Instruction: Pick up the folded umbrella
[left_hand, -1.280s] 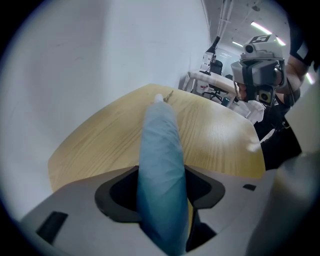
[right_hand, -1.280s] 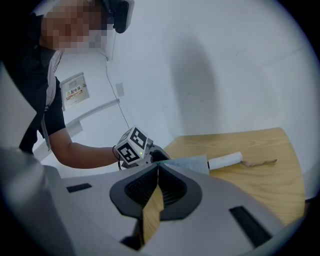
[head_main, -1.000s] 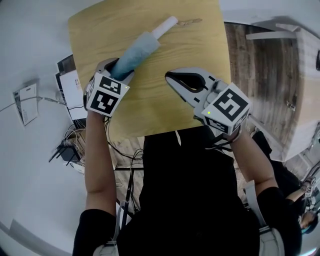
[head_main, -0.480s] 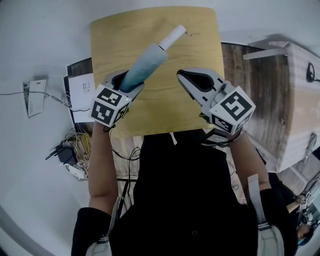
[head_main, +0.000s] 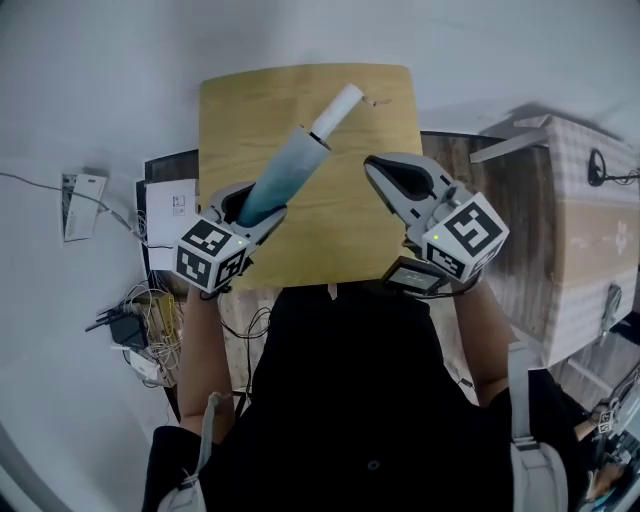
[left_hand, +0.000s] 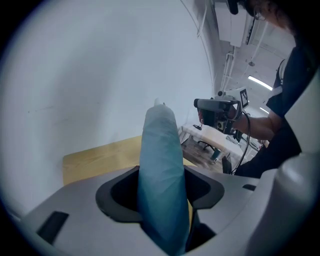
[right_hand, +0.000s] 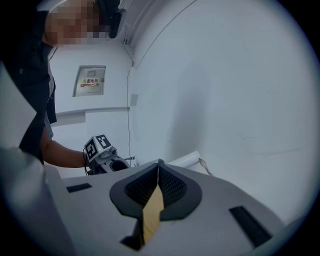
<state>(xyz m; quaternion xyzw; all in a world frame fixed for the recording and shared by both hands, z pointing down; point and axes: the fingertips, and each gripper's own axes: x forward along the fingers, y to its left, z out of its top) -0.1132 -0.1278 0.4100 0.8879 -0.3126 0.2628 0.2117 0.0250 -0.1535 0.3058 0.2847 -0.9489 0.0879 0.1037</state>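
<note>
The folded umbrella (head_main: 287, 172) is light blue with a white handle (head_main: 339, 106). My left gripper (head_main: 256, 207) is shut on its lower end and holds it in the air over the wooden table (head_main: 240, 120), handle pointing away from me. In the left gripper view the blue fabric (left_hand: 161, 170) fills the gap between the jaws of the left gripper (left_hand: 162, 187). My right gripper (head_main: 380, 167) hovers to the right of the umbrella, jaws together and empty. In the right gripper view the right gripper (right_hand: 158, 165) has its tips meeting, with the white handle (right_hand: 184, 160) beyond them.
A pale cabinet (head_main: 588, 235) stands at the right on a wooden floor. Papers (head_main: 168, 212) and a tangle of cables with a power strip (head_main: 135, 325) lie on the floor to the left of the table. A white wall lies beyond the table.
Both grippers have risen and the table looks smaller below them. The umbrella has come up off the tabletop in the left gripper. The right gripper stays shut and empty.
</note>
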